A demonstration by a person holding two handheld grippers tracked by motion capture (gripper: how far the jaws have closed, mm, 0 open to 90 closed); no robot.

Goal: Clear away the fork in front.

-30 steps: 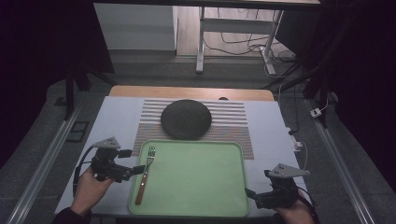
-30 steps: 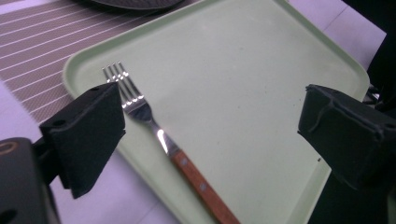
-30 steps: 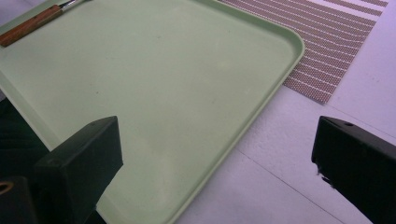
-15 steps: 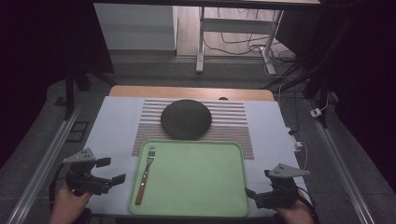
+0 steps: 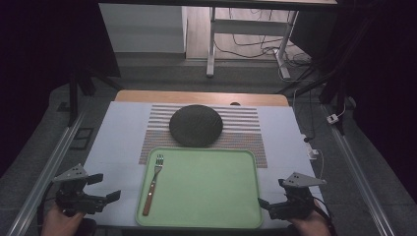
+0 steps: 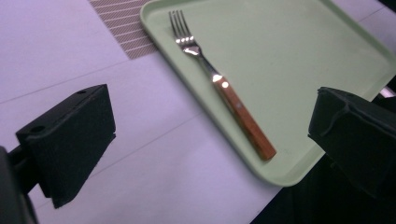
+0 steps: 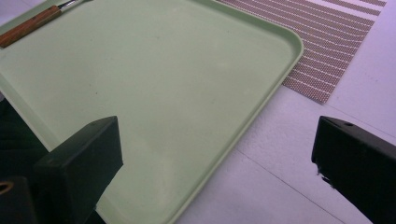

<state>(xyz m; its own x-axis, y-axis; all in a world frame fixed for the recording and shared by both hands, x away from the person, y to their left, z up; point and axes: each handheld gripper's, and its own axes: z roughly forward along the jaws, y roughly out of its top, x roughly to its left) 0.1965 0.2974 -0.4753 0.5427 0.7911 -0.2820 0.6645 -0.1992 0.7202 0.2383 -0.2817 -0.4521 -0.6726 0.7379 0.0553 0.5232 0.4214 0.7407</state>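
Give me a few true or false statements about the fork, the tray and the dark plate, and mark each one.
1. The fork lies on the tray. True.
2. The plate sits on the tray. False: it sits on the striped mat beyond the tray.
3. The left hand-held gripper holds the fork. False: its jaws are open and empty.
4. The right hand-held gripper is open. True.

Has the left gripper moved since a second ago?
Yes. The left gripper has pulled back leftward off the wooden-handled fork on the green plastic tray, now open beside the tray's left edge.
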